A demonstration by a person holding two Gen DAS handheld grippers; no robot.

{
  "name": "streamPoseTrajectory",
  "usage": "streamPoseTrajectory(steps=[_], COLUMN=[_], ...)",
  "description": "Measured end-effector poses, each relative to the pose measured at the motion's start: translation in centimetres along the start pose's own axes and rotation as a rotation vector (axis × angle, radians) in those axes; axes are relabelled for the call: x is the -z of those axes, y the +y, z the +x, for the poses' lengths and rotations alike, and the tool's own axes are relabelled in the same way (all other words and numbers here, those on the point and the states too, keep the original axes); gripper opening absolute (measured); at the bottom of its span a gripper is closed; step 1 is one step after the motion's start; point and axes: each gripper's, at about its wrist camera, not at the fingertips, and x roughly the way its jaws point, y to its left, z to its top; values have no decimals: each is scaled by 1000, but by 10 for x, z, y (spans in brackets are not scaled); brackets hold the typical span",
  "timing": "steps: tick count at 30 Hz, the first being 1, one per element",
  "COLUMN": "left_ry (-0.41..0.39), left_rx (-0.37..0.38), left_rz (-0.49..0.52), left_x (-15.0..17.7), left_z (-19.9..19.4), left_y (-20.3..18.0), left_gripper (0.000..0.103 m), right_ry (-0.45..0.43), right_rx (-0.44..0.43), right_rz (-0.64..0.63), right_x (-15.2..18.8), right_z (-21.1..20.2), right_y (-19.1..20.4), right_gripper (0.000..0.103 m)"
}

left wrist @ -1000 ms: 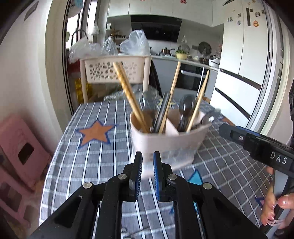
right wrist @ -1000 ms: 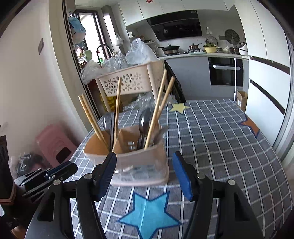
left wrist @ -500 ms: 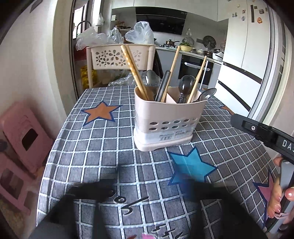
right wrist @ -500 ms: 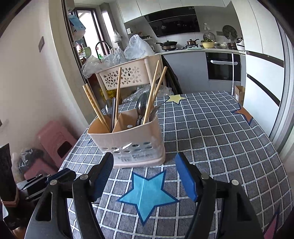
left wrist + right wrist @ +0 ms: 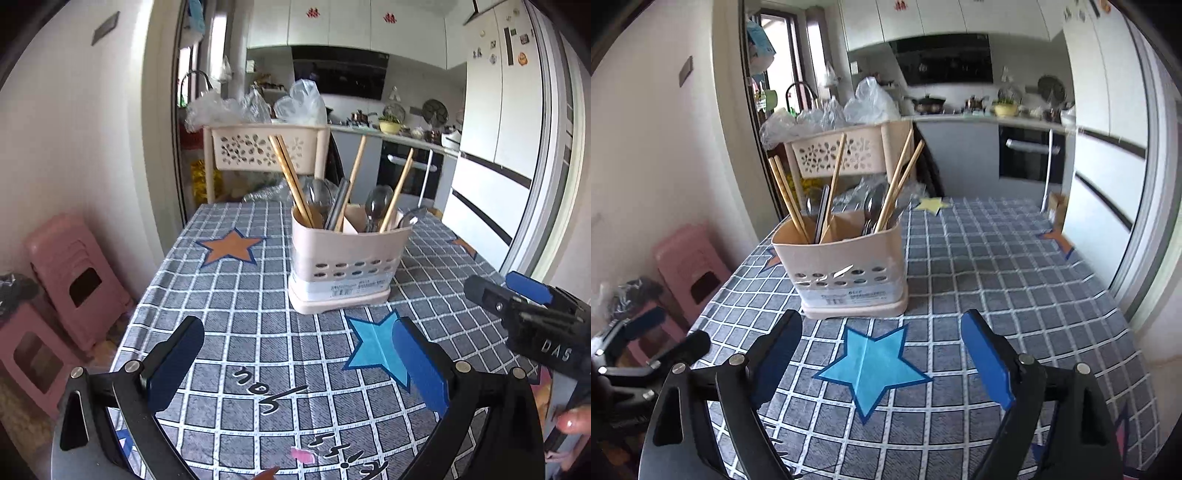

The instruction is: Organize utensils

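A: 2 grippers, both empty. The left gripper (image 5: 299,365) has its blue-padded jaws spread wide with nothing between them; the right gripper (image 5: 882,358) has its jaws opening, only tablecloth between them

B: Where is the task's thing?

A: The beige perforated plastic utensil caddy (image 5: 345,262) stands upright on the grey checked tablecloth (image 5: 236,291), ahead of both grippers and apart from them, just beyond the blue star print (image 5: 873,365). From the left gripper it lies ahead and slightly right; from the right one, ahead and slightly left. Neither looks clearly nearer

B: Its contents?

A: 2 compartments split by a divider. Wooden chopsticks (image 5: 293,182) and metal spoons (image 5: 378,199) lean in both, handles up; the sorting looks mixed, I judge
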Motion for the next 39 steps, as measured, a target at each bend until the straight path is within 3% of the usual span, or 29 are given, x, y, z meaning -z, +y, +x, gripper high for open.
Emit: streamPoseTrajectory(steps=[5,8,16,24,31,39], left_ry=[-71,-104,-124,-116,-119,-151], left_rx=[2,-4,1,-33,-51,-83], left_rz=[-5,9,-3,-2,-35,3], left_x=[3,6,18,17,5,-3], left_z=[-23,-31,-29,-10,1,7], left_y=[3,2,-1,1,13,13], left_gripper=[103,103,103,103,103,103], right_ry=[-121,-150,-161,-135,-156,-192], right_rx=[32,52,119,187,207,210], right_rz=[-30,-46,-45,-3,20,5], right_x=[6,10,23,38,30,15], right_z=[-24,-33,-42,-26,-17,-11], right_y=[11,19,29,22,19,24], right_gripper=[90,90,90,91,91,91])
